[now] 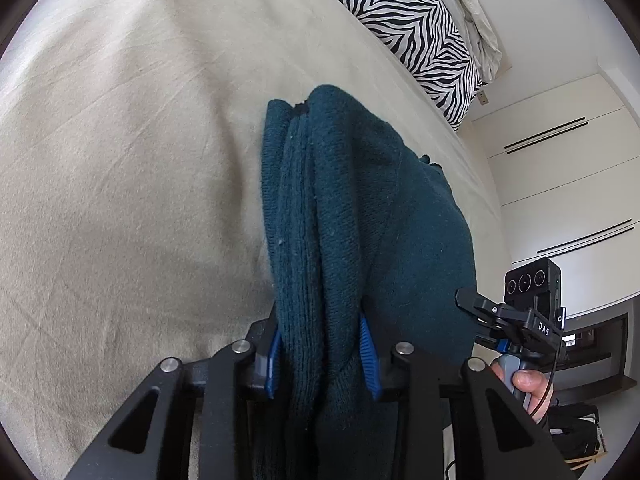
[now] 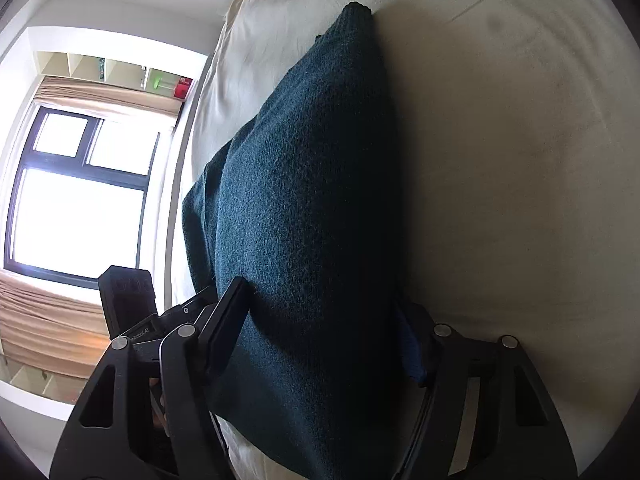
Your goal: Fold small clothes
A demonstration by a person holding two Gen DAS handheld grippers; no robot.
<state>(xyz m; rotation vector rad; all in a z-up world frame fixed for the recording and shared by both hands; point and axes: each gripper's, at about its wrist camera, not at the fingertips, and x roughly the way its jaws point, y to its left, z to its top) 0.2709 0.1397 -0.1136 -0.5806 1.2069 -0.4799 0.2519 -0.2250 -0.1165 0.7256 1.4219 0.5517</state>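
Note:
A dark teal knitted garment (image 1: 360, 216) hangs bunched between the blue pads of my left gripper (image 1: 322, 356), which is shut on it above the beige bed sheet (image 1: 120, 160). In the right wrist view the same garment (image 2: 304, 200) stretches away from my right gripper (image 2: 320, 344), which is shut on its near edge. The right gripper also shows in the left wrist view (image 1: 516, 320), held by a hand, close beside the cloth. The garment is lifted and folded over itself; its far end droops toward the sheet.
A zebra-striped pillow (image 1: 416, 36) and a crumpled pale duvet (image 1: 476, 12) lie at the bed's head. White wardrobe doors (image 1: 560, 184) stand beyond the bed. A window (image 2: 80, 200) with tan curtains is off the bed's left side.

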